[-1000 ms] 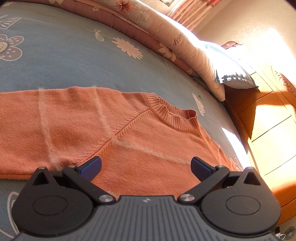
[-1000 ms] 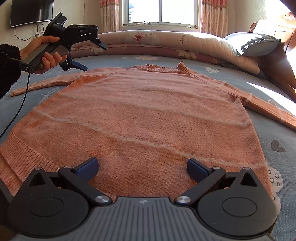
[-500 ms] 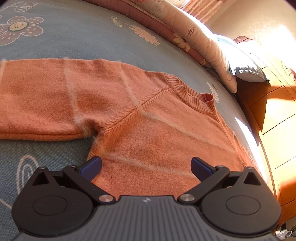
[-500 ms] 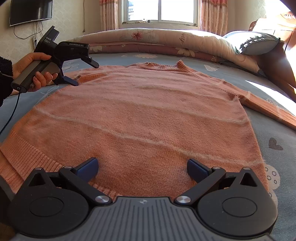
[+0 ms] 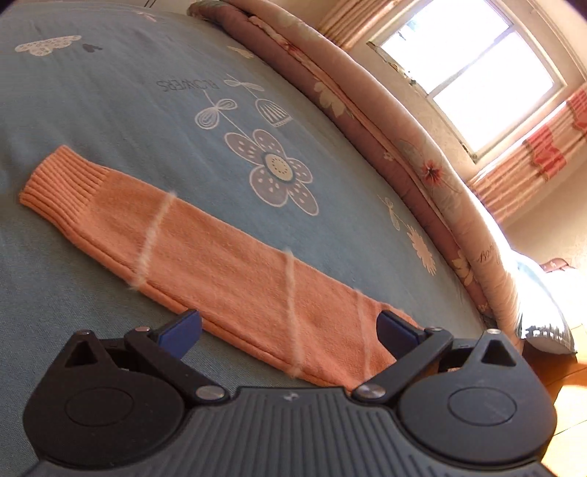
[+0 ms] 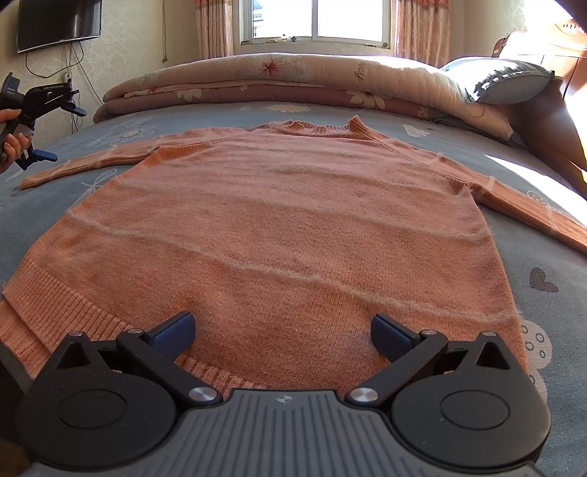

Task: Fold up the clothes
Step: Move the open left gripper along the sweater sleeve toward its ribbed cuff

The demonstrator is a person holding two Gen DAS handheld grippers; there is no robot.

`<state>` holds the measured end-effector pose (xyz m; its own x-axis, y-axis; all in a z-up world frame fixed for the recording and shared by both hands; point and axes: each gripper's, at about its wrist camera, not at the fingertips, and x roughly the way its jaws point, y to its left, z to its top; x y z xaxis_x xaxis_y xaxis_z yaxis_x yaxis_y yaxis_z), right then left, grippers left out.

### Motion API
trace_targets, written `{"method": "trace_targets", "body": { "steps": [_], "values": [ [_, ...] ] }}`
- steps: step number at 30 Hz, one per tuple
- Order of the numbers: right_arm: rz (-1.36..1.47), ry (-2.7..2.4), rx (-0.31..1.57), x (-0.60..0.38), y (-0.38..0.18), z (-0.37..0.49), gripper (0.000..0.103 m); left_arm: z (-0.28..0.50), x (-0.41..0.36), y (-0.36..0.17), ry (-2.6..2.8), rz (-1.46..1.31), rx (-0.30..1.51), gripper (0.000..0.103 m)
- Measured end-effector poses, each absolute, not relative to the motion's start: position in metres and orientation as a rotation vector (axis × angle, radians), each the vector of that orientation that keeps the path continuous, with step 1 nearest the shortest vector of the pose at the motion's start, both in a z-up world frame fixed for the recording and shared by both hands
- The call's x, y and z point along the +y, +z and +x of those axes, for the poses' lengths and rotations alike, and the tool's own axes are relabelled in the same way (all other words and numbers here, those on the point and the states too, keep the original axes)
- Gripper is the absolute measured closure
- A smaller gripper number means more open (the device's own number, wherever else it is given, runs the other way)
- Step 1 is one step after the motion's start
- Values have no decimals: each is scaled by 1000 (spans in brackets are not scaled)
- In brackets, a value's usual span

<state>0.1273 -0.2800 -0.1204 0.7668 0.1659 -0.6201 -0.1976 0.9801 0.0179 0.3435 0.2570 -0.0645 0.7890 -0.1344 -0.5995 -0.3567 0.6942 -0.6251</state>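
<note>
An orange sweater (image 6: 279, 227) with pale stripes lies flat and unfolded on the blue flowered bedsheet (image 6: 543, 235), collar toward the rolled quilt (image 6: 293, 79) under the window (image 6: 315, 18). The left gripper (image 5: 290, 332) hovers wide open over the sweater's left sleeve (image 5: 205, 257), gripping nothing. The right gripper (image 6: 282, 330) gapes wide above the hem, empty.

The black left gripper (image 5: 288, 326) with blue finger pads (image 5: 181, 328) has its jaws spread wide, nothing between them. A bare hand (image 6: 11, 143) holds its handle, raised and tilted. The matching black right gripper (image 6: 282, 328) is likewise spread wide and empty, held low and level.
</note>
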Motion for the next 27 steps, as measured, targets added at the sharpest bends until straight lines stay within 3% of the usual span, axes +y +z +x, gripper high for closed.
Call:
{"method": "trace_targets", "body": {
  "steps": [4,14,19,27],
  "values": [
    [-58,194,662,-278,-122,128,0,351,294,-73,192,-883,618,3],
    [-52,190,628,-276,-126,129,0,396,303,-101,186,-896,613,3],
    [-49,189,621,-276,-126,129,0,375,320,-111,267,-884,593,12],
    [-49,185,625,-275,-126,128,0,324,349,-98,310,-1018,504,13]
  ]
}}
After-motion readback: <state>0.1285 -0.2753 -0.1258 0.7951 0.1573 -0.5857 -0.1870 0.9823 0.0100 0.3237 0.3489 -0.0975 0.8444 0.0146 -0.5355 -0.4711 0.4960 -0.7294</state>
